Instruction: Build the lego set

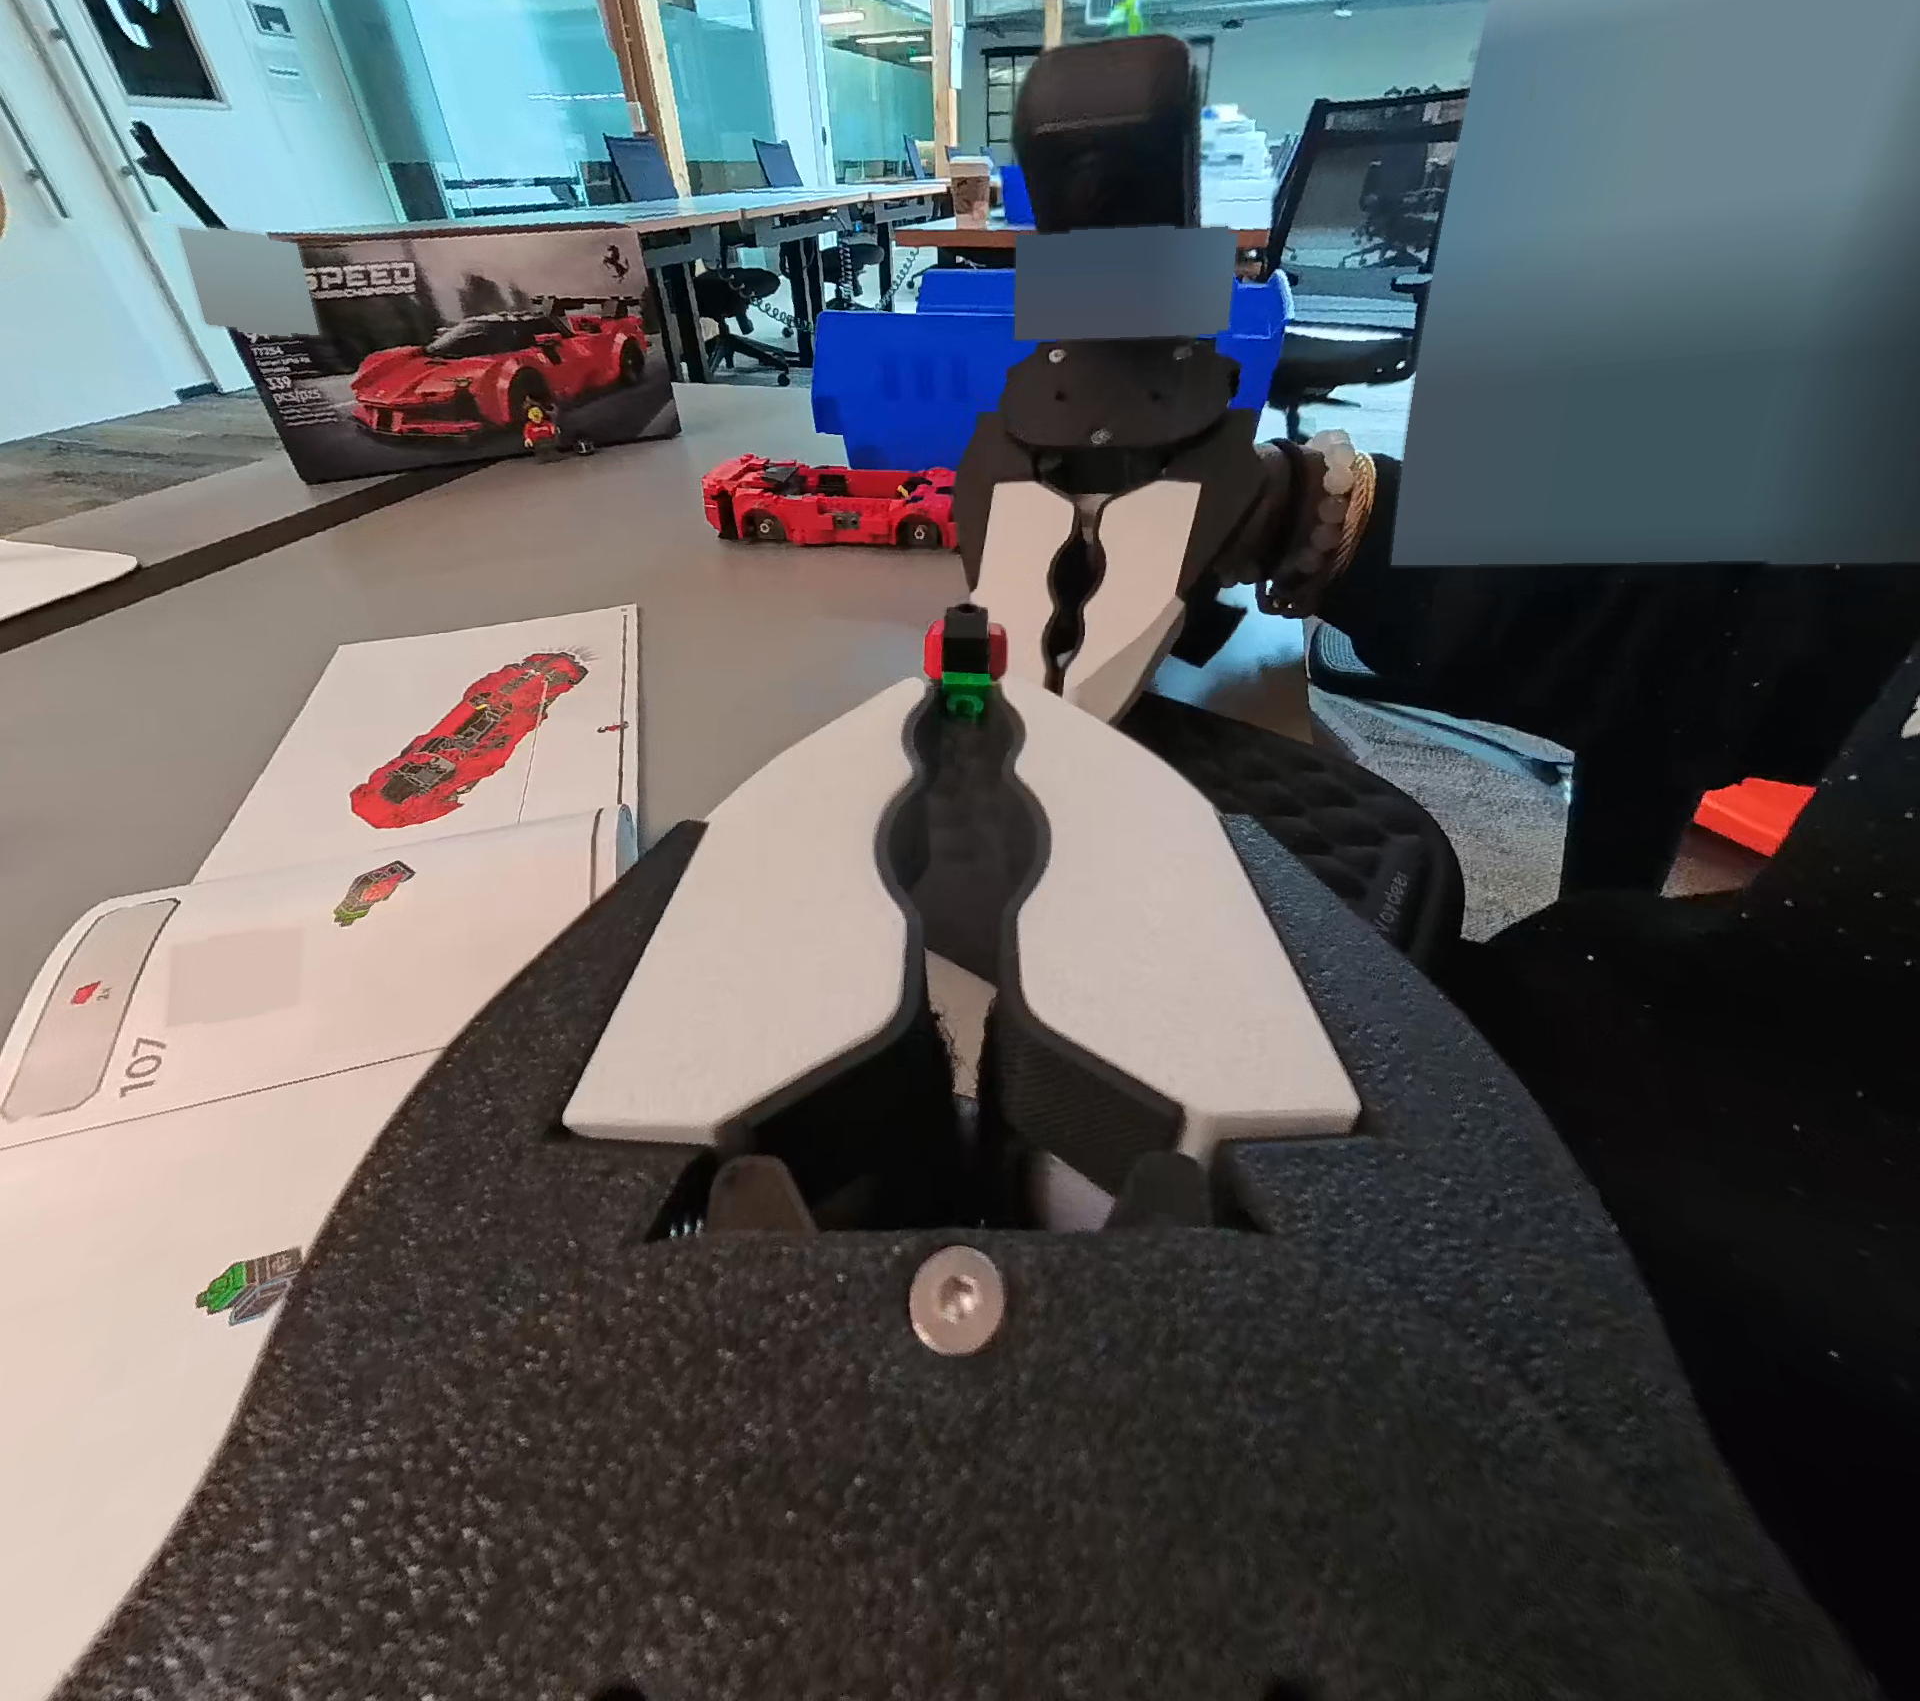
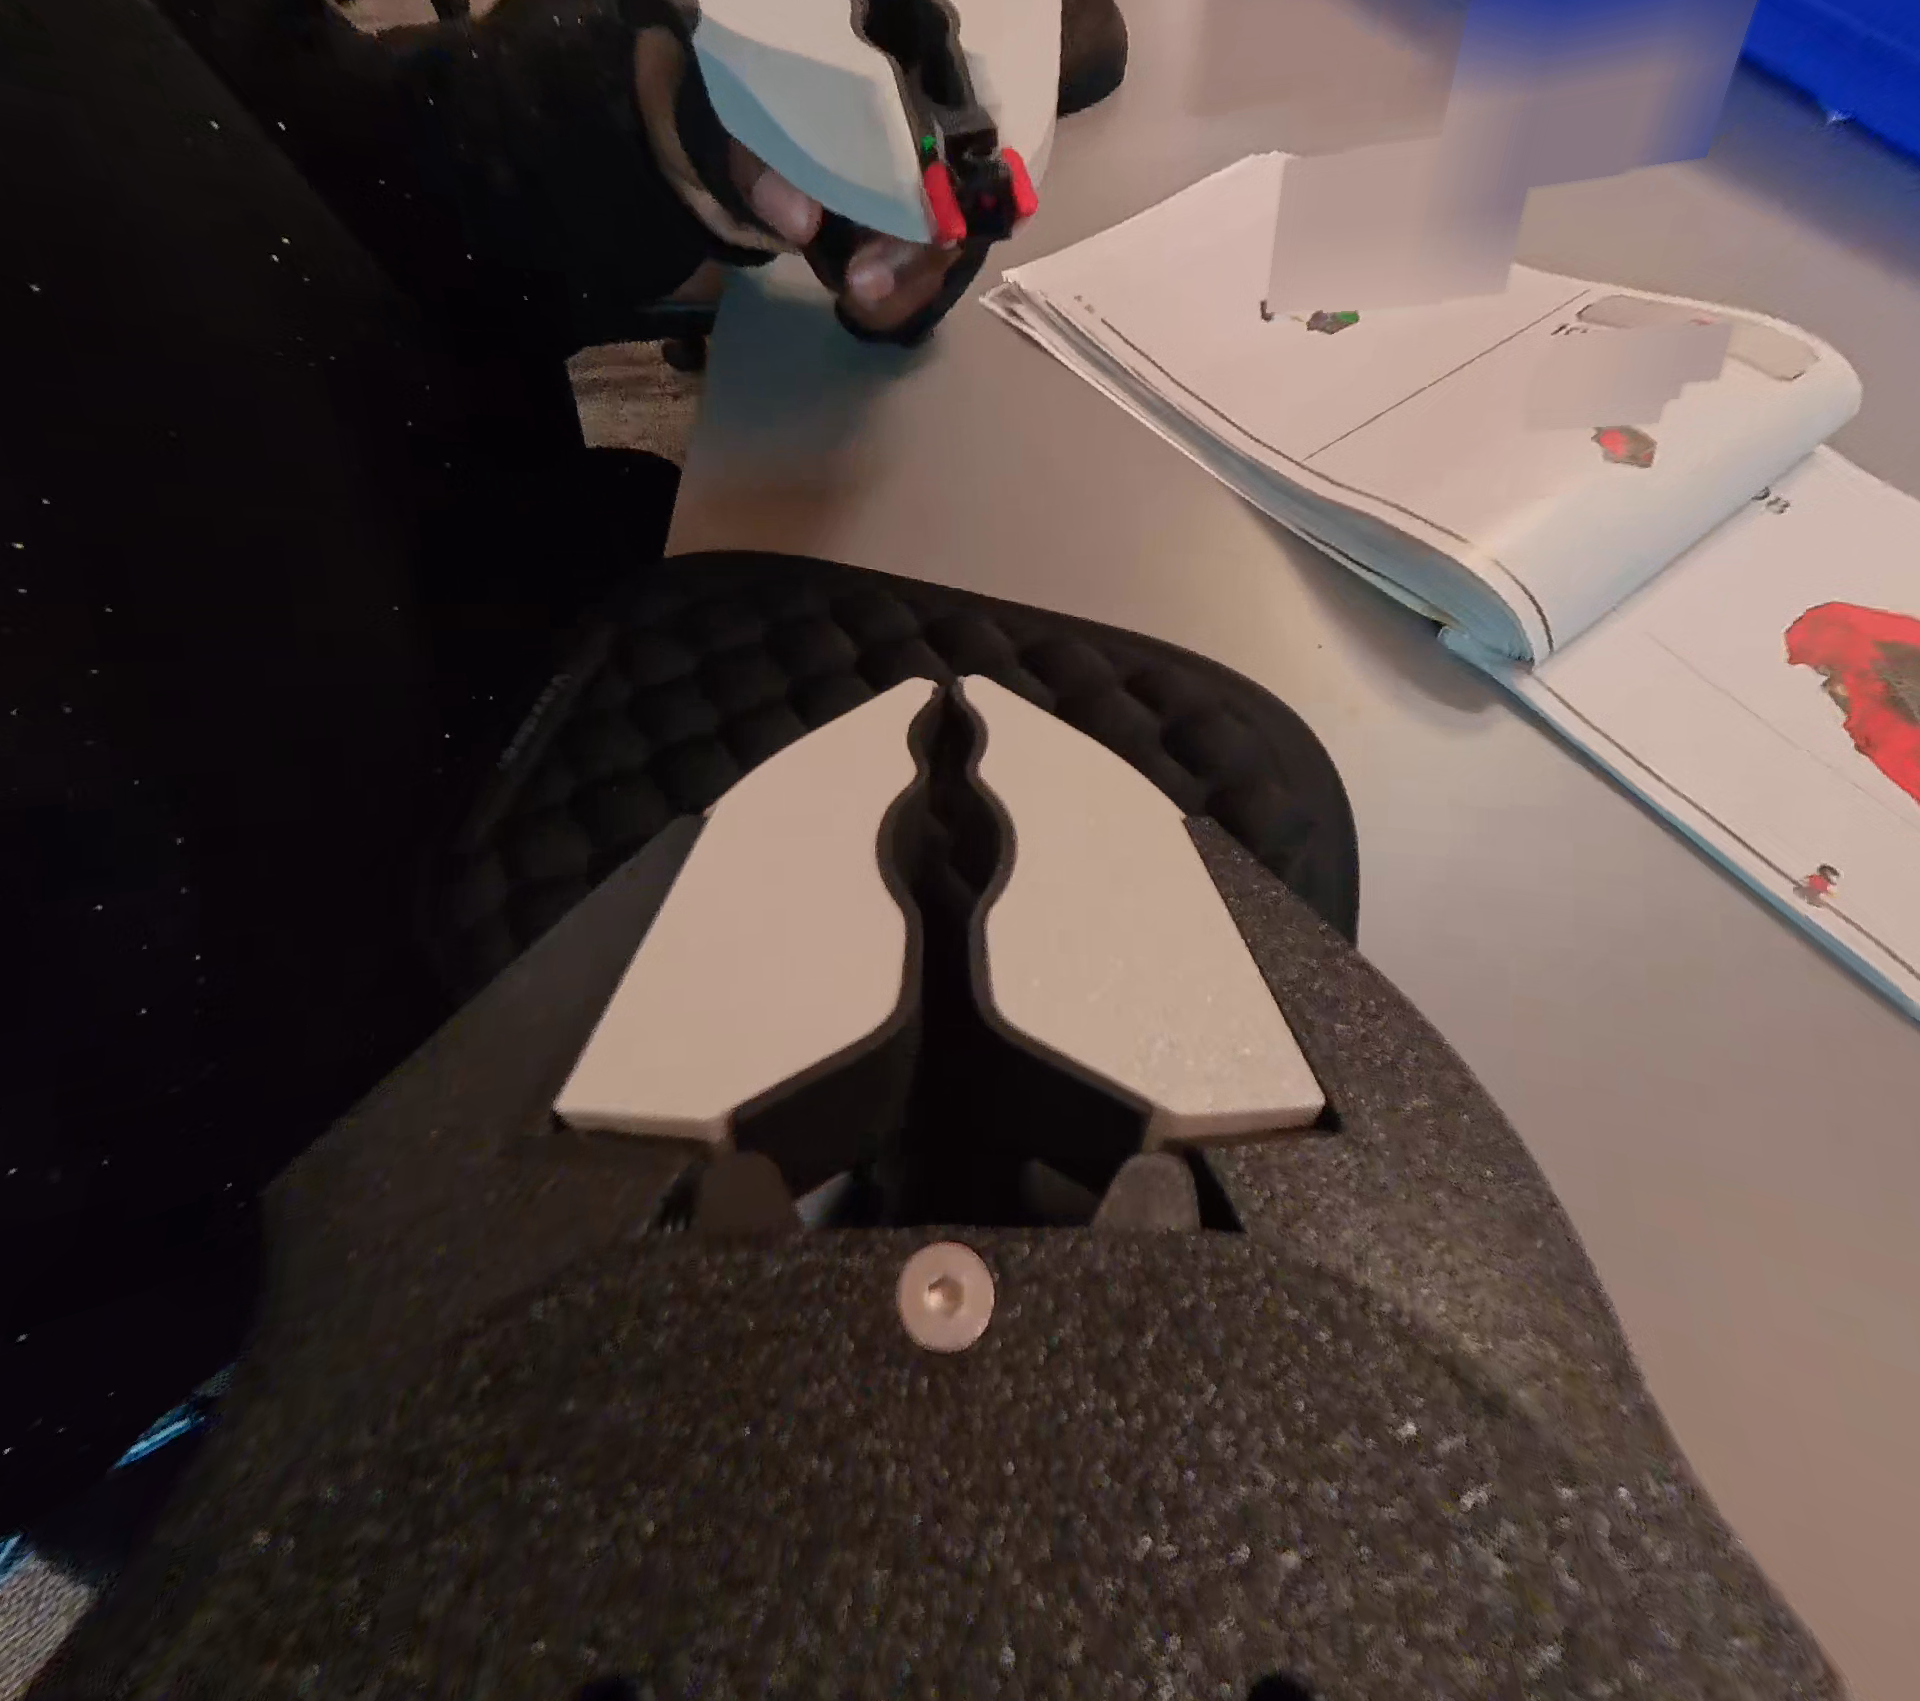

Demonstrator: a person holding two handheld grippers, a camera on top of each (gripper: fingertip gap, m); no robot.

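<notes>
My left gripper is shut on a small lego sub-assembly. Its pads press on the green piece at the bottom, and a black block with red pieces on both sides sticks out past the tips. The right wrist view shows the same grasp, held up above the table edge. My right gripper is shut, its tips touching with nothing showing between them. In the left wrist view the right gripper hangs tips down, just to the right of the sub-assembly. The red lego car stands on the grey table behind them.
An open instruction booklet lies on the table at the left and also shows in the right wrist view. The set's box and a blue bin stand at the back. A black padded cushion lies at the near table edge. The left gripper's tips are roughly 8 cm from the right gripper's.
</notes>
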